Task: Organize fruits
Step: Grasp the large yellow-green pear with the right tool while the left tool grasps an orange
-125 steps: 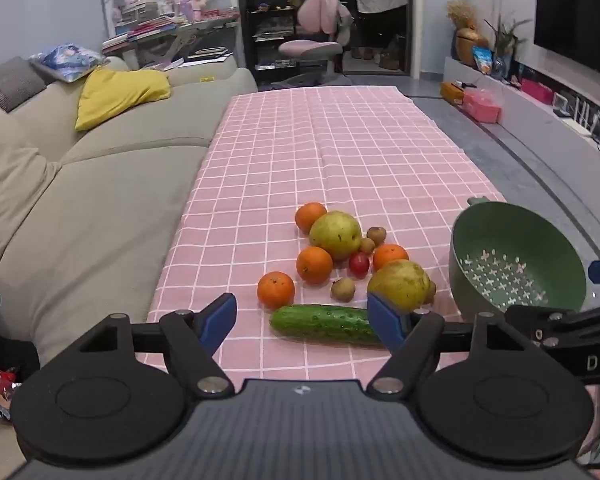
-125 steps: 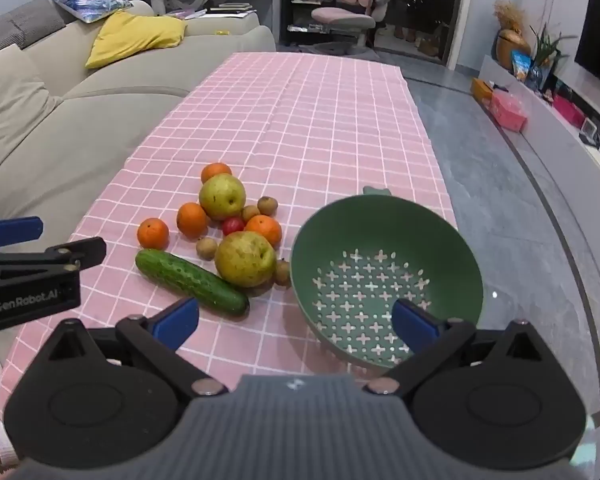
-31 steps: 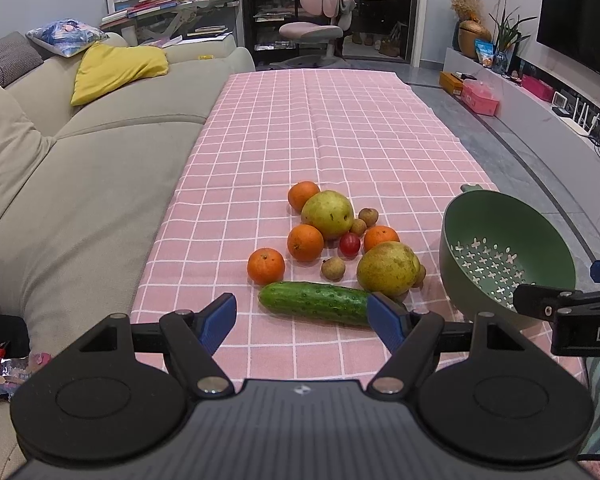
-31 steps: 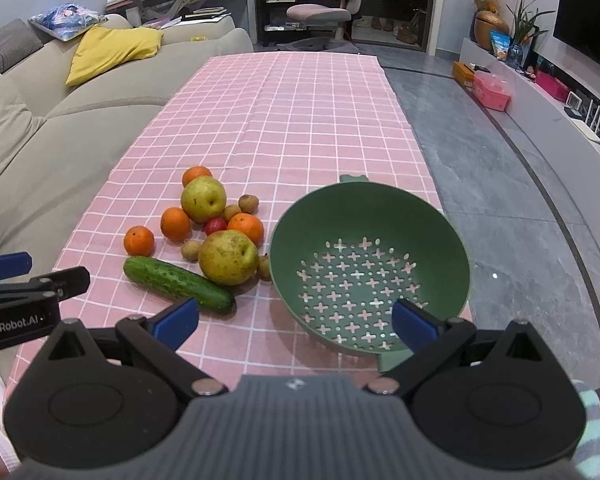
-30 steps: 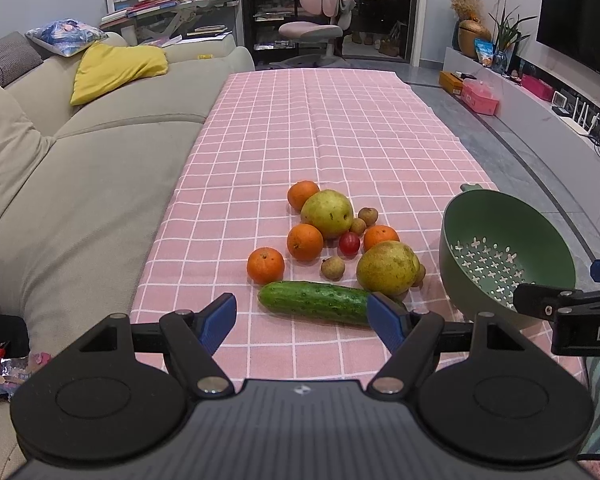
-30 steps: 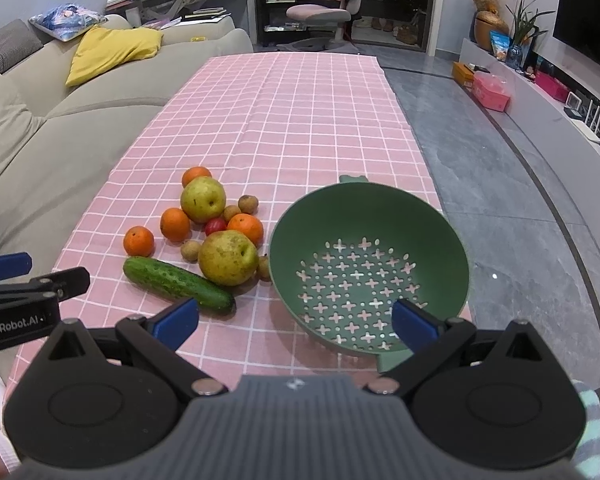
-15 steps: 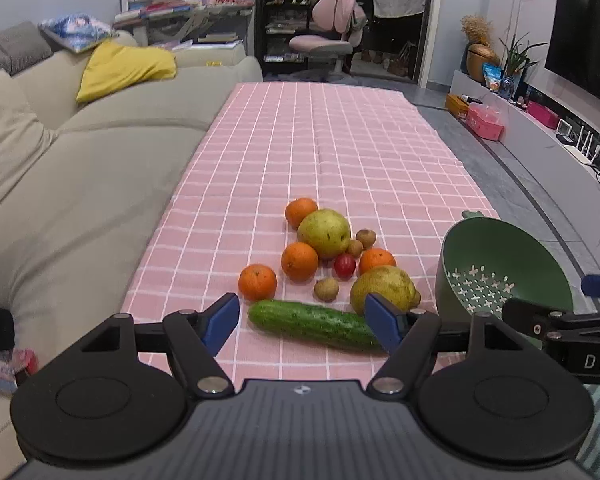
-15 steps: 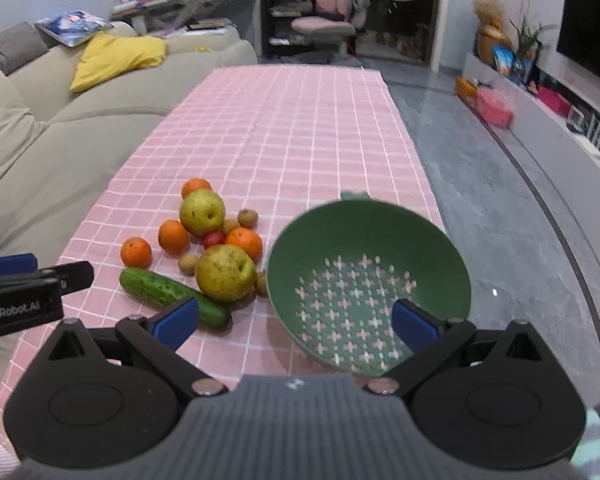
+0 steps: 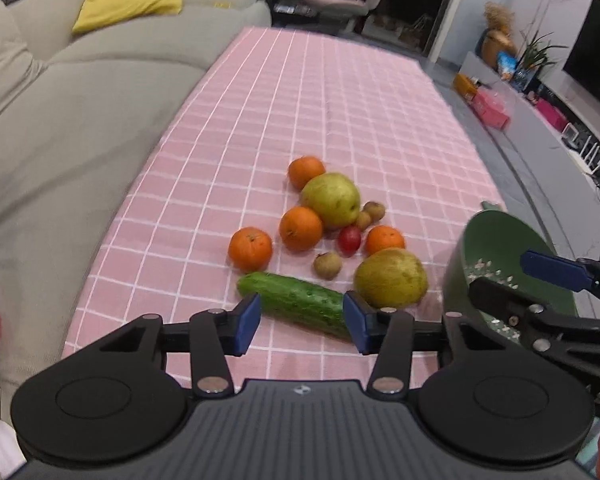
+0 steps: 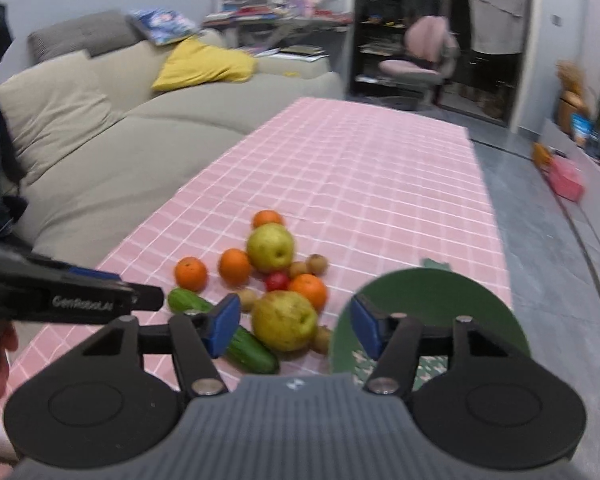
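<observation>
A pile of fruit lies on the pink checked tablecloth [image 9: 320, 92]: several oranges [image 9: 250, 249], two yellow-green pears [image 9: 390, 278] [image 9: 331, 199], a small red fruit [image 9: 349, 239], small brown fruits [image 9: 327, 265] and a cucumber [image 9: 300, 302]. A green colander [image 9: 496, 248] stands to their right. My left gripper [image 9: 302, 322] is open, its fingers either side of the cucumber's near part. My right gripper [image 10: 294, 326] is open, with the near pear [image 10: 284, 320] framed between its fingers and the colander [image 10: 440, 300] behind its right finger.
A beige sofa [image 9: 60, 92] with a yellow cushion [image 9: 128, 0] runs along the table's left side. A pink office chair [image 10: 420, 60] and shelves stand at the far end. A TV bench with boxes lines the right wall [image 9: 540, 112].
Both grippers have moved forward and down toward the fruit. The right one has swung left from the colander to the near pear. Both jaws have narrowed but stay open.
</observation>
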Available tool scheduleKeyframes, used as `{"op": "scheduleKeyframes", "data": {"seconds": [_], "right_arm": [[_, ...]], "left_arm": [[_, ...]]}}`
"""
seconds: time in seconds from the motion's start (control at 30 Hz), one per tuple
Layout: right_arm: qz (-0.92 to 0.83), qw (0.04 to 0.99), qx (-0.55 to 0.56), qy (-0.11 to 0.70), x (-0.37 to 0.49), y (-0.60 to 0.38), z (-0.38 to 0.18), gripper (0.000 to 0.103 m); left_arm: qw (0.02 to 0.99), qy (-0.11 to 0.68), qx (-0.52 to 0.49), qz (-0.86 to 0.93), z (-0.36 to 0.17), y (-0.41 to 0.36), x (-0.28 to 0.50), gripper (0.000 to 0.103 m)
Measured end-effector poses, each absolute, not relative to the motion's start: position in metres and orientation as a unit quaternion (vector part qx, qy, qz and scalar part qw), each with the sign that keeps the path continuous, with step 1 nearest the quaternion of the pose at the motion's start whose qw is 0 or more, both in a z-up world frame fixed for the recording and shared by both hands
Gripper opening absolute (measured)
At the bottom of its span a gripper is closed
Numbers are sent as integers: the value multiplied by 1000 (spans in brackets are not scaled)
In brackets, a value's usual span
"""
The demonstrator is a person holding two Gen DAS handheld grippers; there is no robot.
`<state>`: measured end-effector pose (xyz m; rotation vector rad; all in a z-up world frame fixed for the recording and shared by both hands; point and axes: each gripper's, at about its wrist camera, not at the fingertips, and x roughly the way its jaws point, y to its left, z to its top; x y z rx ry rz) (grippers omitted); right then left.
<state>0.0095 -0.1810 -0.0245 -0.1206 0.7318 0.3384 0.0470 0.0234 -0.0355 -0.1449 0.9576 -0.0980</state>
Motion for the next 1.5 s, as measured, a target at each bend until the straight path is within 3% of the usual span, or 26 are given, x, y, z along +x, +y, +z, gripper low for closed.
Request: {"op": "scheduleKeyframes", "data": {"seconds": [0.13,0.37,0.83,1.13,1.5], "right_arm": [[196,897,-93,386,34,-165,-42,52],[226,865,-172,414,69,-145,-70,52],[272,799,-228,486,119,-132,-104,59],[276,778,-197,529,134,-136,-113,61],[285,780,-185,525,133,-139,-104,60]], "left_arm": [[865,492,-85,-46,-48,31,62,56],[853,512,-95,-38,-59,39,85,62],[841,534,-88,-19,-88,50,131,65],[835,543,-89,-1,-105,59,162,65],[825,555,-105,-13,-113,58,174,68]]}}
